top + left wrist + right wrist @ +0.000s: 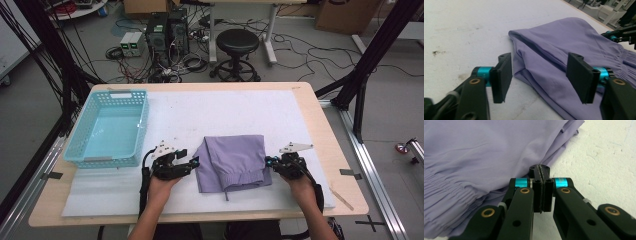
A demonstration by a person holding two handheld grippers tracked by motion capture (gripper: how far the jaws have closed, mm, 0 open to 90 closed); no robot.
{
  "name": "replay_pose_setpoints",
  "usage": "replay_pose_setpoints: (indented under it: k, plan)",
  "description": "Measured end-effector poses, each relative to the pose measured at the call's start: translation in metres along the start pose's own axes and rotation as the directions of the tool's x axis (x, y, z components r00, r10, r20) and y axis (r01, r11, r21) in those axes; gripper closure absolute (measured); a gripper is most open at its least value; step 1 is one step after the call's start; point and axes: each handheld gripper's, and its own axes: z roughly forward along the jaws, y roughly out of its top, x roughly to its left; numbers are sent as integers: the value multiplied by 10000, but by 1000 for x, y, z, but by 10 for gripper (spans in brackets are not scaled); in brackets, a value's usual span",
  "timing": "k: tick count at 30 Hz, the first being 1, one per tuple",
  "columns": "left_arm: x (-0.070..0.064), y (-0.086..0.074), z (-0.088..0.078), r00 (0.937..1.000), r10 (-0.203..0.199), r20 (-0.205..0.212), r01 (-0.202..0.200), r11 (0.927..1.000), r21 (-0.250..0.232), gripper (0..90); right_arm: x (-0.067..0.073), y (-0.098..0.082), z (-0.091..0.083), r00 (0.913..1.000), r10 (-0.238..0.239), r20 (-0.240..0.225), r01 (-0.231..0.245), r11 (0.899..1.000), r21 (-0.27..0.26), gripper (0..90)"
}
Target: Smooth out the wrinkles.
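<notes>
Item 1, left gripper (541, 80): jaws spread wide and holding nothing, poised low over the white mat (210, 107), straddling the near folded corner of the garment. One jaw stands over bare mat, the other over cloth.

Item 2, right gripper (541, 188): jaws pressed flat together, tips at the garment's opposite edge. No cloth is visible between the pads; the gripper appears to be clenched on nothing, just touching or just beside the fold.

Item 3, purple garment (234, 161): folded, with a gathered elastic waistband, lying on the mat near the table's front edge, between the two grippers.

Item 4, blue basket (86, 132): standing well apart at the mat's left, nothing visible inside.

Handling note (judgement): the step in hand looks like taking hold of both side edges for a further fold or a lift. To do it well, lower the left jaws so that all layers of the corner sit between the pads before closing. The right gripper should open, slide under the edge, then bite the full stack. Lift both sides evenly, or the layers may slip apart.
</notes>
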Motion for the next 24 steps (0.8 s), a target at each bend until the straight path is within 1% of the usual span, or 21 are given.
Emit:
replay_pose_setpoints:
  k: [1,3,5,6,7,8,9,11,12,13,15,16,17,18,19,20,21,24]
  plan:
    - [0,1,1,10000,11,-87,-11,10000,39,434,0,0,1,10000,30,-91,-30,10000,78,900]
    - [1,4,2,9998,23,-186,-20,9998,185,519,1,0,0,10000,-2,-79,3,10000,57,899]
    - [2,9,6,9995,21,-305,-8,9992,408,604,2,0,-2,9999,39,-164,-40,10000,-60,883]
    - [2,10,8,9995,16,-313,-3,9992,410,642,2,0,-3,9998,22,-201,-25,9999,-106,876]
    - [3,12,11,9996,-1,-270,16,9986,537,651,2,0,-3,9996,51,-267,-55,9999,-123,876]
    - [4,15,15,9998,-137,-143,147,9975,690,652,1,0,-4,9996,-1,-293,-4,9999,-153,876]
    - [5,16,18,9998,-183,-99,190,9968,778,651,1,-1,-4,9994,4,-332,-8,9999,-121,877]
    - [8,19,25,9995,-245,-185,263,9942,1039,637,0,-1,-3,9993,-8,-363,4,9999,-108,881]
    - [9,20,28,9992,-341,-224,362,9943,1007,629,0,-1,-3,9994,24,-354,-27,10000,-87,883]
    - [11,21,31,9988,-423,-248,448,9929,1103,627,0,-1,-3,9994,23,-353,-26,10000,-85,887]
    - [13,21,38,9982,-581,-110,591,9893,1334,627,0,-1,-4,9993,58,-380,-63,9999,-128,891]
    - [13,20,40,9983,-581,-49,582,9870,1497,646,-1,-1,-4,9993,51,-368,-56,9999,-123,892]
    - [12,18,44,9991,-401,-123,417,9833,1771,678,-1,-1,-4,9993,71,-365,-76,9999,-133,892]
    - [12,17,45,9994,-288,-195,320,9803,1948,727,-1,-1,-4,9992,85,-378,-90,9999,-122,892]
    - [11,17,45,9994,-212,-255,258,9801,1966,773,-1,-1,-4,9992,115,-383,-121,9998,-139,892]
    - [10,18,45,9995,-149,-284,200,9821,1874,835,-1,-1,-4,9993,88,-375,-94,9998,-159,893]
    - [9,18,45,9995,-87,-301,140,9832,1821,862,-2,-2,-5,9993,82,-369,-88,9999,-148,894]
    - [9,19,44,9991,-24,-422,100,9836,1803,871,-2,-2,-5,9992,136,-375,-142,9998,-160,898]
